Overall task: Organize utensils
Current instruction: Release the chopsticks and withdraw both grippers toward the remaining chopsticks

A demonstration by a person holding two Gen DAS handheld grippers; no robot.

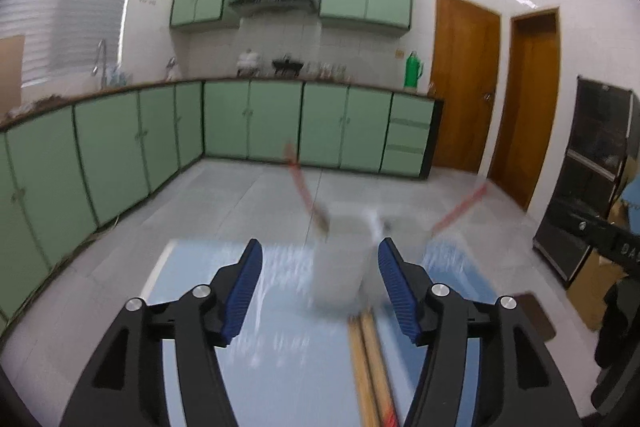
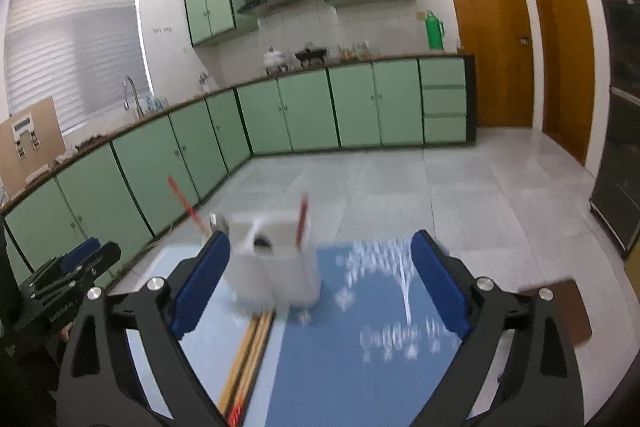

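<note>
On the blue surface [image 2: 360, 367] I see the white utensil holder [image 2: 276, 267], blurred, chopsticks [image 2: 248, 355] lying before it. Left gripper [image 1: 320, 287] and right gripper [image 2: 320, 279]: jaws wide apart, gripping nothing.

Motion blurs the white holder [image 1: 344, 259] and chopsticks [image 2: 250, 351], cut off below.

green cabinets [image 2: 352, 103] — white walls | tiled floor [image 2: 460, 187] | wooden doors [image 2: 492, 35] — blinds [image 2: 76, 43]
</note>
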